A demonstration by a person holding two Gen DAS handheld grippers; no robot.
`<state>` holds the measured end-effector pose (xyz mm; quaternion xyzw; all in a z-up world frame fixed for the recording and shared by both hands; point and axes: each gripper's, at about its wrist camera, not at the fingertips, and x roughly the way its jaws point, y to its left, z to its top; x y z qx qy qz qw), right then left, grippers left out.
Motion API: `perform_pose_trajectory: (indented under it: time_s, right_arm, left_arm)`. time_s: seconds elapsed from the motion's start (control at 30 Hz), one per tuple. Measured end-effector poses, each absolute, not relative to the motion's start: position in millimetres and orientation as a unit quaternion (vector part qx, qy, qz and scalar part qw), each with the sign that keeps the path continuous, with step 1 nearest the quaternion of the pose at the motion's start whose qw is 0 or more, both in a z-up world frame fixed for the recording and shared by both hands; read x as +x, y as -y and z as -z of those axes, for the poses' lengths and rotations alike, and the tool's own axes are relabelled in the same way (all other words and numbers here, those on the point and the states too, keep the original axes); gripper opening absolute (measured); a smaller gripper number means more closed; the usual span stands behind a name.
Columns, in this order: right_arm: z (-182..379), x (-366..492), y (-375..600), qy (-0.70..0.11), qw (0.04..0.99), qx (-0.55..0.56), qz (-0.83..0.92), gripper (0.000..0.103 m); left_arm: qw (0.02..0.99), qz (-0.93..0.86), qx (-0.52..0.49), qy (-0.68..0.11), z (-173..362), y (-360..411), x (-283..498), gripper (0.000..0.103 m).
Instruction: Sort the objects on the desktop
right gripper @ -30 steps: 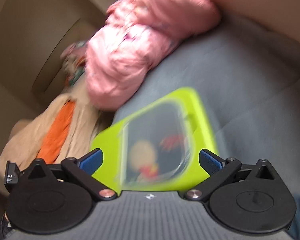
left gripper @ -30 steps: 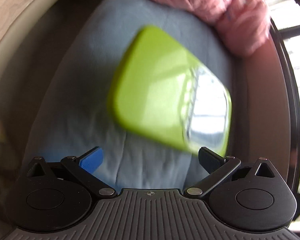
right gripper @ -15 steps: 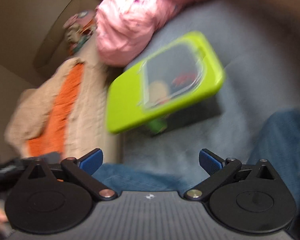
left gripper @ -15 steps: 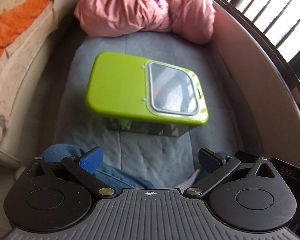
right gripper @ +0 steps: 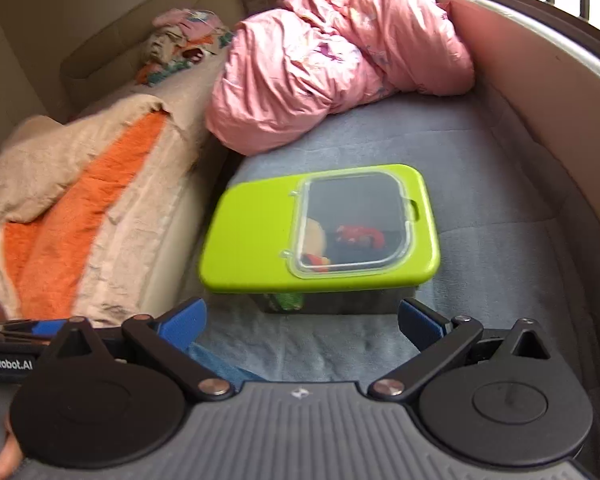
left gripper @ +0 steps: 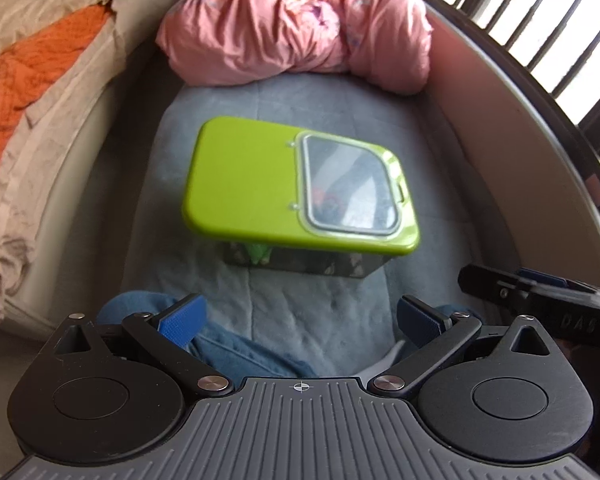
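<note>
A storage box with a lime-green lid (left gripper: 244,184) (right gripper: 252,240) stands on a grey-blue padded seat. The lid has a clear hinged window (left gripper: 348,188) (right gripper: 352,224), shut; through it I see a red toy and a round yellowish toy in the right wrist view. The box body under the lid is dark and see-through. My left gripper (left gripper: 300,320) is open, a short way in front of the box, holding nothing. My right gripper (right gripper: 300,320) is open too, just before the box's near side. The right gripper's body (left gripper: 540,296) shows at the right edge of the left wrist view.
A crumpled pink quilt (left gripper: 300,24) (right gripper: 332,56) lies behind the box. An orange and beige blanket (left gripper: 32,92) (right gripper: 80,204) is piled on the left. A curved wall (left gripper: 500,128) bounds the seat on the right, with window bars beyond. A person's jeans-clad legs (left gripper: 240,352) lie under the grippers.
Both grippers have drawn back from the box, which now looks smaller and farther off. Both views have steadied and swung to face it squarely. The jaws stayed open.
</note>
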<state>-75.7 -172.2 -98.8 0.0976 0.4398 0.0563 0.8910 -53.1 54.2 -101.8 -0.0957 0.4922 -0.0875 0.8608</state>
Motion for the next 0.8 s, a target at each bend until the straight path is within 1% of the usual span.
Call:
perform_pose_trajectory:
  time_s: [0.13,0.23,0.43,0.63,0.8]
  right_arm:
    - [123,-72,156,-0.466,0.880,0.062,-0.063,0.103]
    - [134,-70,160,-0.487,0.865,0.097,-0.070,0.103]
    - [139,-63,186,-0.489,0.858,0.154,-0.030,0.103]
    - [137,-63,169,-0.484,0.869,0.093,-0.036,0.103]
    - [139,-63,169,-0.490,0.865,0.097,-0.041,0.103]
  left_arm:
    - [0.865,0.079,-0.079,-0.489,103,-53,-52,0.103]
    - [0.865,0.079,-0.075,-0.490,105,-52,-51,0.103]
    - [0.857,0.067,-0.073,-0.505,118,-50,-43,0.103]
    - [0.849,0.073,-0.073,-0.518,128,-48,-38,0.103]
    - [0.851,0.066,-0.075,-0.516,128,-53,-37,0.103]
